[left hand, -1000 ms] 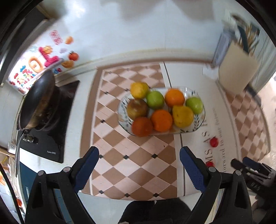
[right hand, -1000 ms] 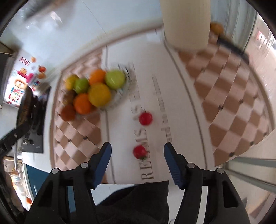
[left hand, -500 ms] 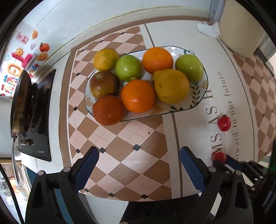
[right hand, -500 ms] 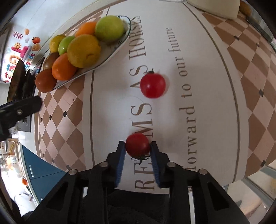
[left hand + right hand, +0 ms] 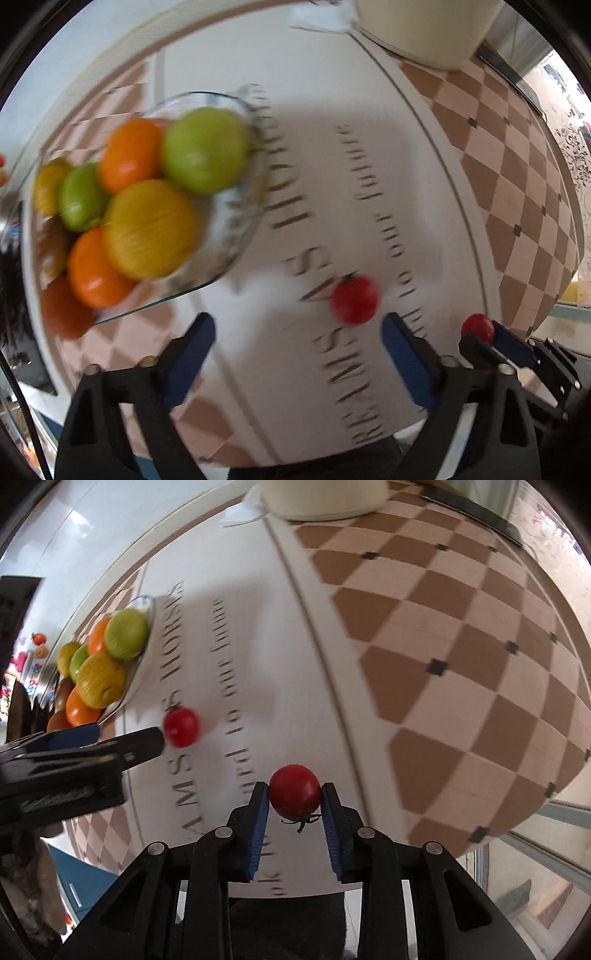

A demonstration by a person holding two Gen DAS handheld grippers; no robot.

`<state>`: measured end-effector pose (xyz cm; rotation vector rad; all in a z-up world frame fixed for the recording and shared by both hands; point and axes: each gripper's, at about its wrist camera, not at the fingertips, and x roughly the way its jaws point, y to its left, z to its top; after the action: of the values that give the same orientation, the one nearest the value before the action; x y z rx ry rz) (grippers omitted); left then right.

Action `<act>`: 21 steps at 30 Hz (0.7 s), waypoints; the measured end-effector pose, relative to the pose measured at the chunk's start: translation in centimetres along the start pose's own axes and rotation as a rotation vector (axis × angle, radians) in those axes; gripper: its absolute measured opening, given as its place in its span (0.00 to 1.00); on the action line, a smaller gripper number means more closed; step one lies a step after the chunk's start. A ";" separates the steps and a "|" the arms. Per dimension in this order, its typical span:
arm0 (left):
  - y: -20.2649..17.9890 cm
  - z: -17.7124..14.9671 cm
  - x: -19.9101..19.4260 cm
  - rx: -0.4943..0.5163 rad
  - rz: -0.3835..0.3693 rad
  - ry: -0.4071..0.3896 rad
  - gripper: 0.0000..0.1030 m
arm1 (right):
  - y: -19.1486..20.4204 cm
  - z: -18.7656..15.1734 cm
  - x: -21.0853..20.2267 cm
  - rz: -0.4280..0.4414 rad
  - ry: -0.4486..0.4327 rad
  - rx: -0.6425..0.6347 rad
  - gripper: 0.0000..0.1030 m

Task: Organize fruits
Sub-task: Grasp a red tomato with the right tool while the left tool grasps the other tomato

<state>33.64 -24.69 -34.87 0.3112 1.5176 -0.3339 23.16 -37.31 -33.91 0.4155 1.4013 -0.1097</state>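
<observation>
Because it is small, round and thin-skinned, the cherry tomato (image 5: 294,790) pinched between the blue pads of the right gripper (image 5: 294,799) probably weighs next to nothing and bruises or splits under a hard squeeze; its glossy skin looks slippery, so a light hold across its widest part, as here, seems the safest place to take it. Its green stem points back toward the camera, clear of the pads. It sits above the white strip of the tablecloth (image 5: 461,635), and whether it touches the cloth I cannot tell.

A second cherry tomato (image 5: 354,300) lies free on the lettered strip, just ahead of the left gripper (image 5: 295,332), whose fingers are spread wide with nothing between them; the tomato lies close to the right-hand finger rather than centred. The same gentle pinch across the middle would likely suit it, and it may roll if nudged.

Further left, the glass fruit dish (image 5: 240,229) holds oranges, green apples and yellow fruit, heaped nearly to the rim, so little room remains. A cream container (image 5: 325,498) stands at the far edge.
</observation>
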 end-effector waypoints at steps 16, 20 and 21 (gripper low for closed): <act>-2.6 2.1 0.9 0.028 -0.076 -0.001 0.26 | -2.6 1.7 -1.7 0.025 -0.013 0.052 0.30; -0.6 1.5 -0.3 -0.029 -0.118 -0.012 0.26 | -1.7 2.4 -2.3 0.035 -0.030 0.040 0.30; 0.0 1.4 -0.8 -0.042 -0.124 -0.019 0.26 | -1.4 2.6 -2.6 0.040 -0.037 0.033 0.30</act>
<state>34.85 -25.27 -34.04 0.1804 1.5271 -0.4009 24.73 -39.95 -31.43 0.4672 1.3560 -0.1074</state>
